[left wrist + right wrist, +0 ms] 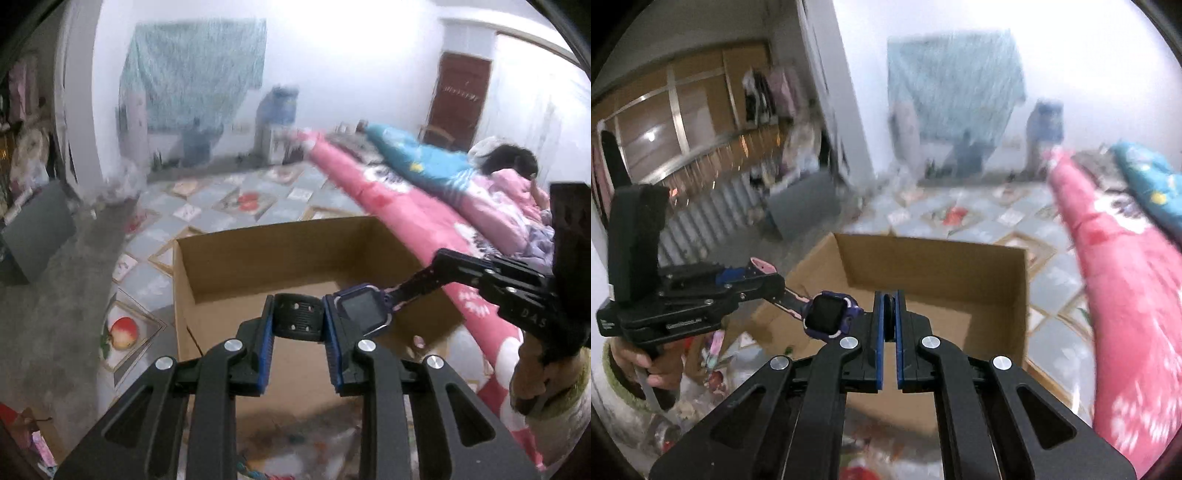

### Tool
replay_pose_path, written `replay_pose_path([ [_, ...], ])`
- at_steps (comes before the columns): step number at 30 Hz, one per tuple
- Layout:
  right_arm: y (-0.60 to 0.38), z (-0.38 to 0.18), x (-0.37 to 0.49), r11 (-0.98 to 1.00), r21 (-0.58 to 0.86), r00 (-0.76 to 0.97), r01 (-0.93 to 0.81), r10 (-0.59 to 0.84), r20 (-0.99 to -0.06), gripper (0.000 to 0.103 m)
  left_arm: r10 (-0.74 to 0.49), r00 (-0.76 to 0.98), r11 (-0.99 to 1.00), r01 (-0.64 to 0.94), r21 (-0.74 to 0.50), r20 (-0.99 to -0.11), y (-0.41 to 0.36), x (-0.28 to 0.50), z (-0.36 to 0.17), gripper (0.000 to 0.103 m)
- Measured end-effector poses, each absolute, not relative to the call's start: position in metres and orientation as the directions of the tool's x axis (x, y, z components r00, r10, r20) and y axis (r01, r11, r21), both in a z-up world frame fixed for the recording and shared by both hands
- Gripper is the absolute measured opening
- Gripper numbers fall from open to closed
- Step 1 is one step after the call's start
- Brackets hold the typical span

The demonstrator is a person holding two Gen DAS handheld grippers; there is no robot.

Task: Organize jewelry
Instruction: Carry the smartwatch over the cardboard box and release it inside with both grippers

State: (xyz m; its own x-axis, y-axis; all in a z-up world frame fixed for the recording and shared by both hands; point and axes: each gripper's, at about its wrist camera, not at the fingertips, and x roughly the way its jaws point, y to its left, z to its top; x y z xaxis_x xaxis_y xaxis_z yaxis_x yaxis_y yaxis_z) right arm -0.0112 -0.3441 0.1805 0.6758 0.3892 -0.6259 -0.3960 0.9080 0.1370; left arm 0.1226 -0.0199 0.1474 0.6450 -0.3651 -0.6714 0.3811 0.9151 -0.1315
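Watch (364, 310) in purple, with a dark square face, hangs stretched between the two tools above an open cardboard box (221, 266). Left tool (298, 328) is clamped on a black perforated strap (298, 317), pads pressing its edges, the watch body lying just beside its right finger. Right tool (889, 317) is pinched nearly closed on the thin edge of a dark strap, while the other tool grips the pink-lined strap (790, 304) at the far side. Beside the box runs a pink quilt (424, 221) on a bed; patterned tiles cover the floor (229, 199).
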Motion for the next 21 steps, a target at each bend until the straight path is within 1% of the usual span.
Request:
replay_pose_path([
  [1,-0.34,0.174,0.012,0.91,0.144,0.636,-0.389,0.378,-0.673,0.003,-0.342,0.619,0.922,0.365,-0.127,-0.707,-0.021,0.143,0.143,0.024],
  [3,-0.33,0.162,0.048,0.916,0.128,0.581,-0.381,0.345,-0.737,0.003,-0.307,0.594,0.927,0.365,-0.091,-0.744,-0.027,0.171,0.135,0.024],
  [6,-0.311,0.141,0.085,0.926,0.051,0.536,-0.373,0.26,-0.803,0.003,-0.261,0.526,0.933,0.352,-0.072,-0.809,-0.035,0.214,0.114,0.024],
  [7,-0.306,0.132,0.096,0.929,0.026,0.52,-0.37,0.23,-0.823,0.003,-0.252,0.499,0.936,0.344,-0.077,-0.829,-0.038,0.229,0.107,0.024],
  [10,-0.295,0.113,0.11,0.928,-0.057,0.512,-0.369,0.151,-0.845,0.003,-0.204,0.454,0.939,0.341,-0.042,-0.867,-0.049,0.256,0.088,0.024],
  [13,-0.303,0.099,0.13,0.94,-0.004,0.436,-0.342,0.155,-0.886,0.003,-0.142,0.416,0.938,0.347,0.012,-0.898,-0.061,0.272,0.072,0.026],
  [15,-0.305,0.099,0.136,0.944,-0.015,0.434,-0.329,0.138,-0.891,0.004,-0.105,0.416,0.937,0.347,0.051,-0.903,-0.065,0.276,0.069,0.034],
  [16,-0.306,0.1,0.137,0.944,-0.045,0.454,-0.327,0.115,-0.884,0.004,-0.088,0.427,0.935,0.348,0.073,-0.9,-0.067,0.277,0.069,0.041],
  [17,-0.305,0.102,0.139,0.944,-0.065,0.465,-0.323,0.099,-0.88,0.007,-0.091,0.437,0.932,0.353,0.078,-0.895,-0.068,0.277,0.07,0.043],
  [18,-0.307,0.103,0.139,0.946,-0.074,0.47,-0.315,0.088,-0.878,0.008,-0.097,0.439,0.932,0.354,0.073,-0.893,-0.068,0.277,0.072,0.046],
  [20,-0.313,0.103,0.14,0.953,-0.044,0.459,-0.301,0.104,-0.883,0.009,-0.116,0.447,0.937,0.346,0.052,-0.887,-0.067,0.276,0.076,0.057],
  [21,-0.315,0.103,0.14,0.954,-0.043,0.46,-0.297,0.103,-0.882,0.01,-0.122,0.456,0.938,0.343,0.047,-0.882,-0.066,0.276,0.078,0.057],
])
